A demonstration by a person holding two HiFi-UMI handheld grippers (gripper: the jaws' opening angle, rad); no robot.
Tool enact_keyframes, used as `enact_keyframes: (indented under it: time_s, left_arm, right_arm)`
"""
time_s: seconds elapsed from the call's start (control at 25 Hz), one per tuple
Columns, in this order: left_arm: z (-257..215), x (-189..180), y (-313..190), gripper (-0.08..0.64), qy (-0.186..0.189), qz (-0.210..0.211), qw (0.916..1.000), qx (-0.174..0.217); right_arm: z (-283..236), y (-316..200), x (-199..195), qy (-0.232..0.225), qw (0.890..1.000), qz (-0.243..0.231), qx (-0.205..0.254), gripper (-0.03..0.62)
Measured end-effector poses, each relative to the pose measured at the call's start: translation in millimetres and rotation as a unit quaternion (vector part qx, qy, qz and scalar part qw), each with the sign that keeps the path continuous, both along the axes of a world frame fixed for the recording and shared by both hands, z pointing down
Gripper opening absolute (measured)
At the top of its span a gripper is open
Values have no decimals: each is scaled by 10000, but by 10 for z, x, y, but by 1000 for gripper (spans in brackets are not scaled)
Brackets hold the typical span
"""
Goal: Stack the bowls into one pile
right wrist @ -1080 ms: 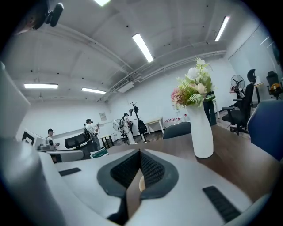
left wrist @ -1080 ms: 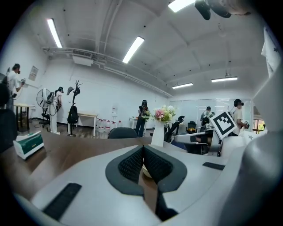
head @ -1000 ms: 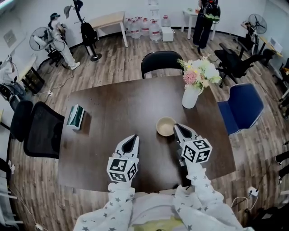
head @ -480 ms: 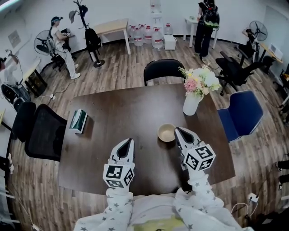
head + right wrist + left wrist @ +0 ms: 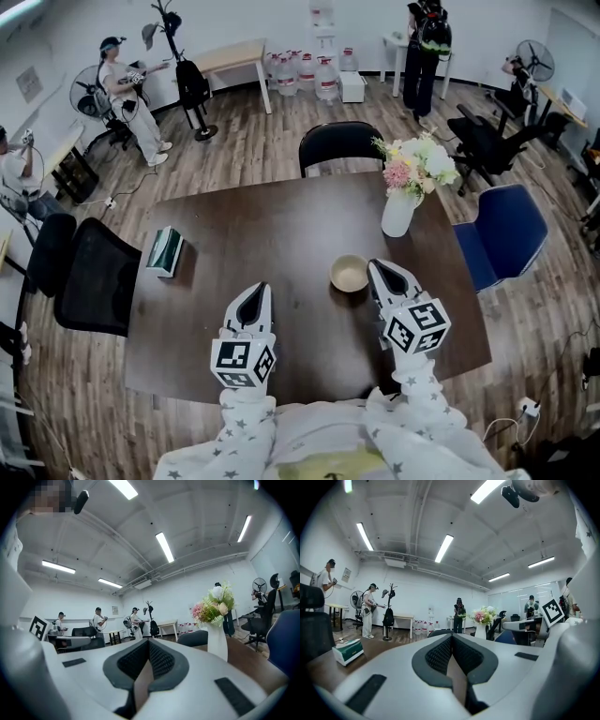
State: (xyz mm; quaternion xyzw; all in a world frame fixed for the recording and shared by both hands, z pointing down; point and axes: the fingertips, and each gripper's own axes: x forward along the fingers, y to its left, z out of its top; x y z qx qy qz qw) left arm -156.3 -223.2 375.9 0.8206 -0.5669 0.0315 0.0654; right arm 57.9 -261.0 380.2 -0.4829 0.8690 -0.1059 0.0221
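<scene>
A beige bowl [image 5: 349, 273] stands alone on the dark table [image 5: 253, 220], right of centre; I cannot tell whether it is one bowl or a pile. My right gripper [image 5: 376, 265] is just to the bowl's right, shut and empty, its tip level with the bowl but apart from it. My left gripper [image 5: 256, 287] is over the table well to the bowl's left, also shut and empty. In the left gripper view the gripper [image 5: 451, 636] points level across the room with its jaws closed together. The right gripper [image 5: 149, 641] in its own view does the same. Neither gripper view shows the bowl.
A white vase of flowers [image 5: 397, 212] stands behind the bowl, near the table's right edge. A green box [image 5: 165, 250] lies at the table's left side. A black chair [image 5: 339, 141] is at the far edge, another black chair [image 5: 94, 277] at the left, a blue chair [image 5: 502, 234] at the right.
The left gripper has shifted left and swung to point straight ahead. Both grippers have lifted a little. The bowl has not moved.
</scene>
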Motion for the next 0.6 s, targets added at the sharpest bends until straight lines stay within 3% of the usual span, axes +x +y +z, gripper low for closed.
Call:
enact_keyframes:
  time_s: [0.6]
  left_arm:
    - [3, -48, -45, 26, -101, -22, 9999, 15]
  right_arm:
    - [32, 10, 84, 126, 9998, 127, 74, 21]
